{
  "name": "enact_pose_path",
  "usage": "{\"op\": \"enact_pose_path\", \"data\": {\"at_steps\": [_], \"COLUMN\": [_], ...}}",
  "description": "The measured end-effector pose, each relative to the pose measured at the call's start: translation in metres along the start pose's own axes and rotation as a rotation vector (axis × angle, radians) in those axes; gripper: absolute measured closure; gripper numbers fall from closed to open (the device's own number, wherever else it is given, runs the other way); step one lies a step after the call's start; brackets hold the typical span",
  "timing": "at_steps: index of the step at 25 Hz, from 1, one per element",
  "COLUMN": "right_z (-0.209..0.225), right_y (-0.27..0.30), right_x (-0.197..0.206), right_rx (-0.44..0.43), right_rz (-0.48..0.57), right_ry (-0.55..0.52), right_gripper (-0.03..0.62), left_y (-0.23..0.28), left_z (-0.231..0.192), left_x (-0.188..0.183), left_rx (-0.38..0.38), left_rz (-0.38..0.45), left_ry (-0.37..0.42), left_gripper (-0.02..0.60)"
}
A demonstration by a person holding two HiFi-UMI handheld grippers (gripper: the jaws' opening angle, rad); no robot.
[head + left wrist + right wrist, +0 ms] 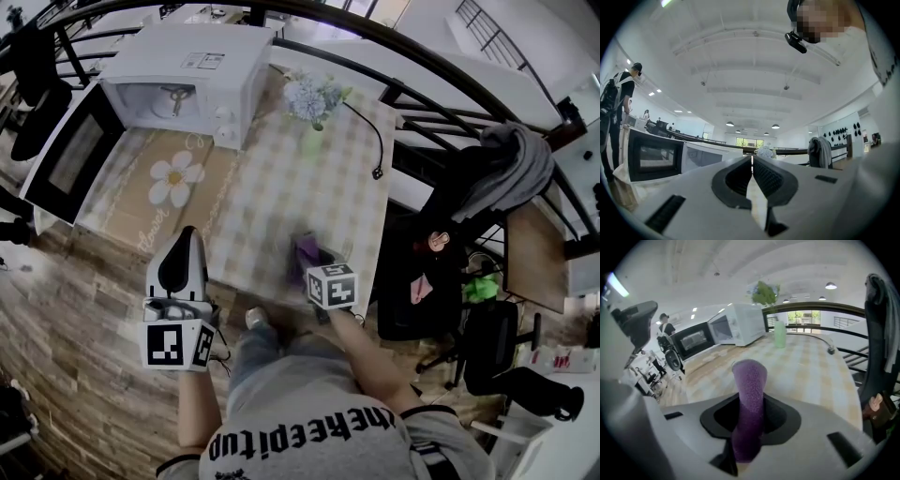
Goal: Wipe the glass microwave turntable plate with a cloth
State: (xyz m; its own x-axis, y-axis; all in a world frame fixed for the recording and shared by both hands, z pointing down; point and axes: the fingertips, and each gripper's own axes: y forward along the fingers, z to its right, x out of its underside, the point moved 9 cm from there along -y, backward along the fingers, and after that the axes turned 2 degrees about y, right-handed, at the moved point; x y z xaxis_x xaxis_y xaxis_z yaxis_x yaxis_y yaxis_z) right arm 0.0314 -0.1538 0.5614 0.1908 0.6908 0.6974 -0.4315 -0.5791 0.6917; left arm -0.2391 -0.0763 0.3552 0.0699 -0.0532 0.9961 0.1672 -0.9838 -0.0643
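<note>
A white microwave (187,80) stands at the table's far left with its door (67,159) swung open. Only a small fitting (178,96) shows in its cavity, and I cannot make out a glass plate there. Over the table's near edge, my right gripper (312,261) is shut on a purple cloth (305,247). In the right gripper view the cloth (750,376) sticks up between the jaws of that gripper (750,405). My left gripper (188,234) hangs off the table's near left, over the wooden floor. Its fingertips (752,157) meet with nothing between them.
A checked tablecloth (281,187) and a daisy mat (175,178) cover the table. A vase of pale flowers (314,101) and a black cable with plug (375,155) lie at the far right. A dark railing (422,98) and a chair hung with clothes (506,169) stand to the right.
</note>
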Motion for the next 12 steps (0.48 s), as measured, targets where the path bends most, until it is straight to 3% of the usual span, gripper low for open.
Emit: {"op": "enact_pose_path", "data": {"at_steps": [3, 6, 12], "right_z": [-0.035, -0.042, -0.035], "right_y": [0.015, 0.02, 0.011], "right_x": [0.003, 0.01, 0.017], "right_rx": [-0.078, -0.076, -0.077], "right_rz": [-0.033, -0.03, -0.019], "right_ry": [-0.079, -0.151, -0.179], "right_gripper": [0.48, 0.482, 0.482], "left_y": [0.001, 0.0, 0.004], "left_z": [0.0, -0.002, 0.002], "left_x": [0.0, 0.001, 0.004], "left_rx": [-0.003, -0.012, -0.01], "left_rz": [-0.004, -0.013, -0.019], "left_ry": [0.004, 0.006, -0.001], "left_gripper": [0.571, 0.571, 0.571]}}
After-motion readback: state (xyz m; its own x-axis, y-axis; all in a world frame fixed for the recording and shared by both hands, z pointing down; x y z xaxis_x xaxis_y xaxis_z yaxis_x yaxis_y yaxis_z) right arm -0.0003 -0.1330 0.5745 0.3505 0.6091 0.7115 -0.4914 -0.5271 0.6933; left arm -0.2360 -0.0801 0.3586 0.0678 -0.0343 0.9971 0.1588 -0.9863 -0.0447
